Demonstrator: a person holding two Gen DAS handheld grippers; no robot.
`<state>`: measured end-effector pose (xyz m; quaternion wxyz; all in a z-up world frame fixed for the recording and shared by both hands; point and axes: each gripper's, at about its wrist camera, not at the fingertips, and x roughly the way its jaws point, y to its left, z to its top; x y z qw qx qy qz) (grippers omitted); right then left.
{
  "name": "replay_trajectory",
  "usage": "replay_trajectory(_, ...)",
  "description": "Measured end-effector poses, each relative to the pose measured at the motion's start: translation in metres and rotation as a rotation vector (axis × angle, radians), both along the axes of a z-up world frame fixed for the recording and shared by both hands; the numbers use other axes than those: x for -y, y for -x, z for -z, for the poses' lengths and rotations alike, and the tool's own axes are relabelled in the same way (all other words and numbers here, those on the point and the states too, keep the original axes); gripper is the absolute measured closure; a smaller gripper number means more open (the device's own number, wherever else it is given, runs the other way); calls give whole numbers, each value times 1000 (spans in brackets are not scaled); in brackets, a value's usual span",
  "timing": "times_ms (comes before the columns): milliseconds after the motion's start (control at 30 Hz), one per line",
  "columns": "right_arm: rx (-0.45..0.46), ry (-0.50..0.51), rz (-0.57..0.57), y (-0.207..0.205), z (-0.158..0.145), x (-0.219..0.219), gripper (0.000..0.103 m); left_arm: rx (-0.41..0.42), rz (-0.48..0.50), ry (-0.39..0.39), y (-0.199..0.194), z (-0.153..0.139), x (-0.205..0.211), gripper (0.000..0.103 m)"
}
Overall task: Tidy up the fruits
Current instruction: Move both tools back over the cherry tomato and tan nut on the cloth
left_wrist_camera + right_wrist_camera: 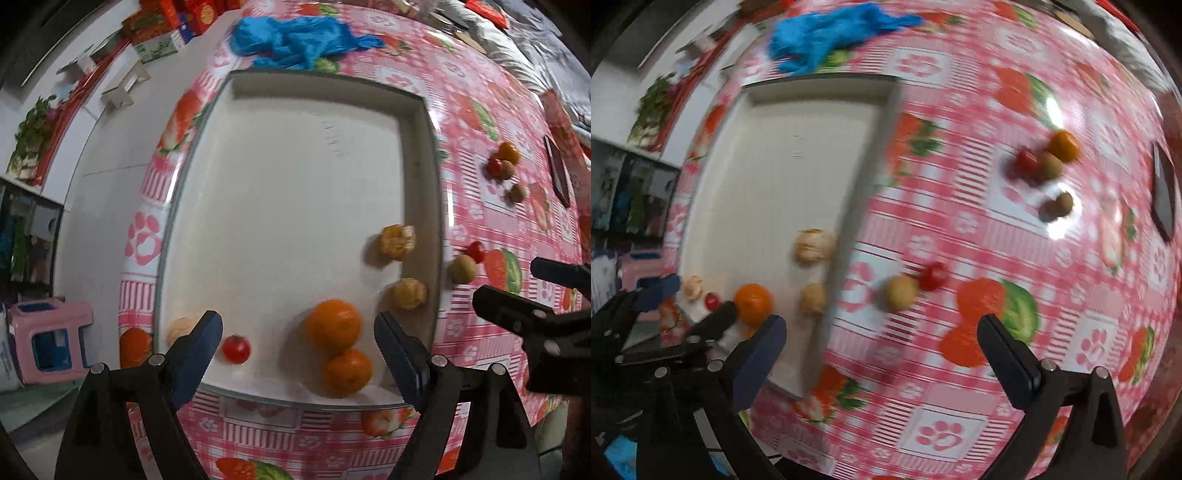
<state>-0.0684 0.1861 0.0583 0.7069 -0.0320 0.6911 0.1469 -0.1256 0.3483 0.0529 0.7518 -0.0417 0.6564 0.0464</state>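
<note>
Tongs on both sides hung released: left tongs [298,345] over the shallow white rectangular tray [295,177], right tongs [882,341] above the pink strawberry-print tabletop [960,229]. Two round orange tangerines [334,326] lay in the tray; a small tan round fruit [900,292] and red cherry tomato [933,276] sat just outside it. A careless pinch could have sent them rolling.

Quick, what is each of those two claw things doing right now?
Left gripper: open, holding nothing.
Right gripper: open, holding nothing.

A lived-in home is indicated; a table is covered by a pink fruit-printed oilcloth [476,92]; a pink plastic stool [51,339] is seen on the floor; cardboard cartons [155,40] are stacked by the wall; leafy greens [35,122] are kept nearby.
</note>
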Motion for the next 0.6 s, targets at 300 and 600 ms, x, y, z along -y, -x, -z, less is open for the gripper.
replay_trajectory(300, -95, 96, 175, 9, 31, 97, 0, 47, 146, -2, -17, -18, 60, 18)
replay_trajectory(600, -179, 120, 274, 33, 54, 168, 0, 40, 312, 15, -43, -13, 136, 18)
